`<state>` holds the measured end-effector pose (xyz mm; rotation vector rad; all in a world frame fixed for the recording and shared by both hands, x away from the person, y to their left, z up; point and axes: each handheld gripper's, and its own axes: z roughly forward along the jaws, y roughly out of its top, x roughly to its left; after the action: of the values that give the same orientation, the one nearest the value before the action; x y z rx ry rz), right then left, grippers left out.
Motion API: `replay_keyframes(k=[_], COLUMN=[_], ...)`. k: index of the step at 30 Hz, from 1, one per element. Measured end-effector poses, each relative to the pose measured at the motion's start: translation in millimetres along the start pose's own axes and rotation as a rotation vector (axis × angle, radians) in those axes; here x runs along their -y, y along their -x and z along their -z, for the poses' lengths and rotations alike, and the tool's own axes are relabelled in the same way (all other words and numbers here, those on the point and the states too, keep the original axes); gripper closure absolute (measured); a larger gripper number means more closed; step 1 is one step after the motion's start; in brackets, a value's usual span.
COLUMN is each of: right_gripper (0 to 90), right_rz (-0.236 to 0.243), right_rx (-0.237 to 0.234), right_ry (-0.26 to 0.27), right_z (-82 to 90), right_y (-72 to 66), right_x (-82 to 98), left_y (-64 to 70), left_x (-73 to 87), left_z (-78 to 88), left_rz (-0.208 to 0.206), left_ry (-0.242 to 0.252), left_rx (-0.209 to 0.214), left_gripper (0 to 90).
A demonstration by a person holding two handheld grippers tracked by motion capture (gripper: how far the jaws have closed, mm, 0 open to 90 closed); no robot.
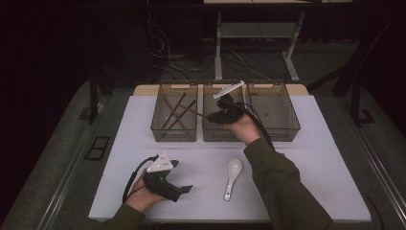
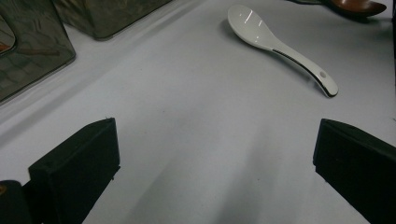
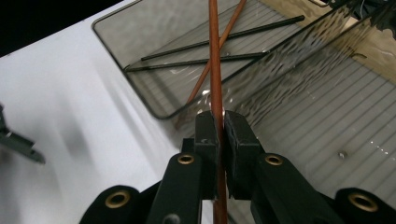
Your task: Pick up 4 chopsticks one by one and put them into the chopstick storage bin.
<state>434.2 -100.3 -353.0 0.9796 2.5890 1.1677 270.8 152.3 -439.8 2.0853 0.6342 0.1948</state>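
- Near edge of the white table: left gripper low in the left hand, pointing right along the table top, jaws wide apart, nothing between them.
- Just past it, to the right: one white spoon flat on the table, bowl end away from the person.
- Farther in: right arm in a green sleeve stretched forward, right hand up over the baskets.
- Right gripper clamped tight on one reddish-brown chopstick, tip of the stick over the left basket.
- At the back: three clear baskets in a row, left, middle basket, right basket.
- Inside the left basket: two black sticks and one more brown stick, crossed.
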Motion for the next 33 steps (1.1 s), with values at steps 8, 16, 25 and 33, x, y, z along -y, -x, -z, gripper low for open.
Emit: replay_keyframes(k=[8, 16, 25, 33], right_gripper=[84.1, 84.1, 84.1, 84.1], right_rz=[-0.003, -0.002, -0.021, -0.033], right_rx=[0.011, 0.046, 0.093, 0.134], right_ry=[-0.011, -0.040, -0.078, -0.123], right_z=[-19.9, -41.7, -73.6, -100.4], right_y=[-2.1, -7.5, -9.4, -14.5], right_x=[-20.6, -42.0, -64.9, -80.4], left_y=[-0.7, -0.5, -0.5, -0.7], left_x=[0.1, 0.0, -0.8, -1.1], left_z=[0.6, 1.8, 2.8, 3.1], left_rz=[0.002, 0.005, 0.008, 0.011], left_ry=[0.000, 0.012, 0.024, 0.034], left_rx=[0.001, 0.004, 0.012, 0.015], left_gripper=[0.0, 0.0, 0.0, 0.0])
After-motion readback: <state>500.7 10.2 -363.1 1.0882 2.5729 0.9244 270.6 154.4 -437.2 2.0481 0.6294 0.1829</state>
